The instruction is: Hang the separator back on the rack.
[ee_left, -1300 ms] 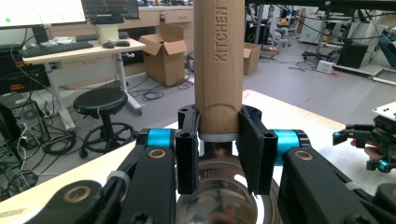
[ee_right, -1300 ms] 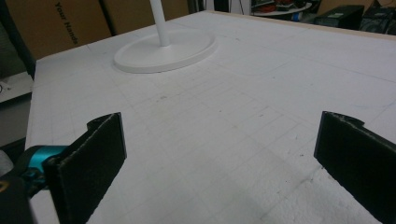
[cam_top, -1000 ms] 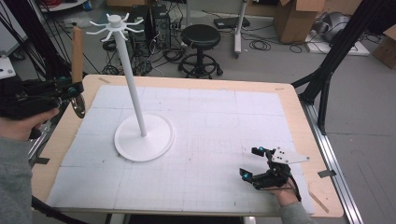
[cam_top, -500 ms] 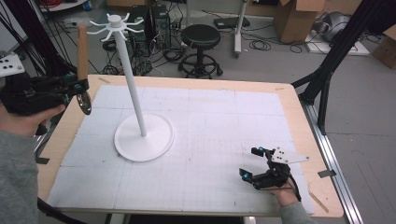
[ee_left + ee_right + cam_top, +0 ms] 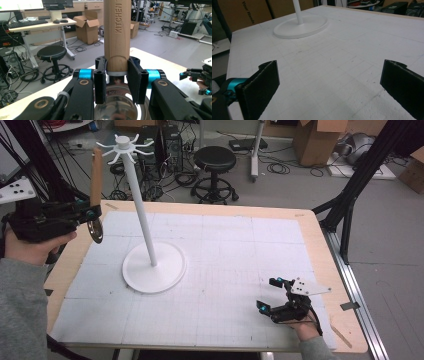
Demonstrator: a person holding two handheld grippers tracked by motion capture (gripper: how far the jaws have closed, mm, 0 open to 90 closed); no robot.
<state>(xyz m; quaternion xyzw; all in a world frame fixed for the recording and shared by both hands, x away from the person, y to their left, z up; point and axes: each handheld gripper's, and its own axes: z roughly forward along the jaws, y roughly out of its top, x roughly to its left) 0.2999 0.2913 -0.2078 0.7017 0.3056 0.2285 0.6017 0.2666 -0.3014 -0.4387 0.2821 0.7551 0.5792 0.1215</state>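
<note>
On the worktop the rack is bare; left gripper clamps the cutter, unhung; right gripper gapes.

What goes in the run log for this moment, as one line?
left gripper: shut on wooden-handled utensil, upright, near white stand hooks | right gripper: open, resting on table

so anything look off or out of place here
Nothing stands out. The left gripper holds the wooden-handled utensil upright beside the white hook stand, which stands straight on the table. The right gripper rests open on the mat.
</note>
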